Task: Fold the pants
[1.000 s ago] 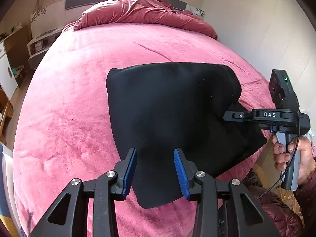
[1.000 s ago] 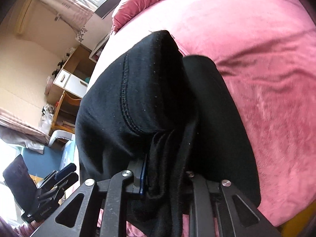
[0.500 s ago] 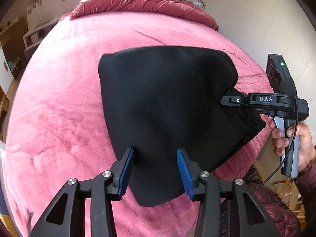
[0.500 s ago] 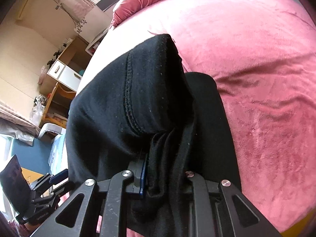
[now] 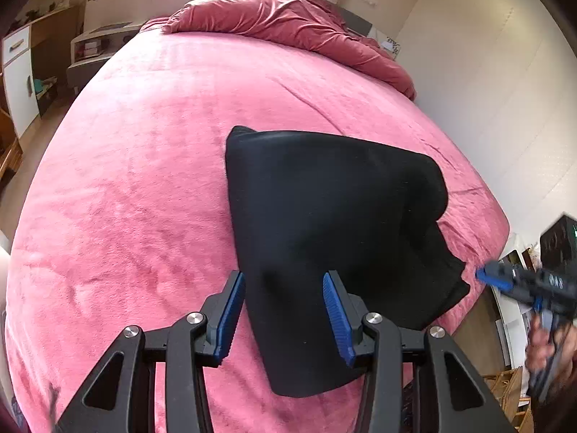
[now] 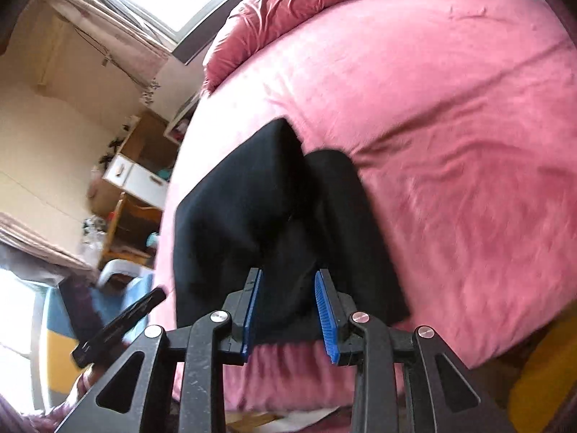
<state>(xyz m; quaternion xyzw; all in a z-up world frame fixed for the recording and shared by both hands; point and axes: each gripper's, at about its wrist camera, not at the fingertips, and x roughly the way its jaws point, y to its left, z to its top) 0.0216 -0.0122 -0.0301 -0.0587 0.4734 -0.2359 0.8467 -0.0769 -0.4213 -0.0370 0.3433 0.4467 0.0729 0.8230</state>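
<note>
The black pants (image 5: 324,216) lie folded in a thick wedge on the pink bed (image 5: 126,180), near its right edge. My left gripper (image 5: 283,310) hovers open over the near left edge of the pants, its blue pads clear of the cloth. My right gripper (image 6: 288,310) has its jaws opening; the pants (image 6: 252,209) show beyond the gap, with no cloth pinched between the pads. In the left wrist view the right gripper (image 5: 505,281) is blurred and stands just off the pants' right corner. The left gripper (image 6: 119,321) shows as a dark blur at the lower left of the right wrist view.
A crumpled red duvet (image 5: 288,18) lies at the head of the bed. A white wall (image 5: 505,108) runs close along the bed's right side. A wooden cabinet with white doors (image 5: 18,72) stands to the left. A person's hand (image 5: 544,339) holds the right gripper.
The right gripper let go of the bunched pants edge and drew back off it; the cloth has settled onto the bed. The left gripper shifted left relative to the pants and stayed open.
</note>
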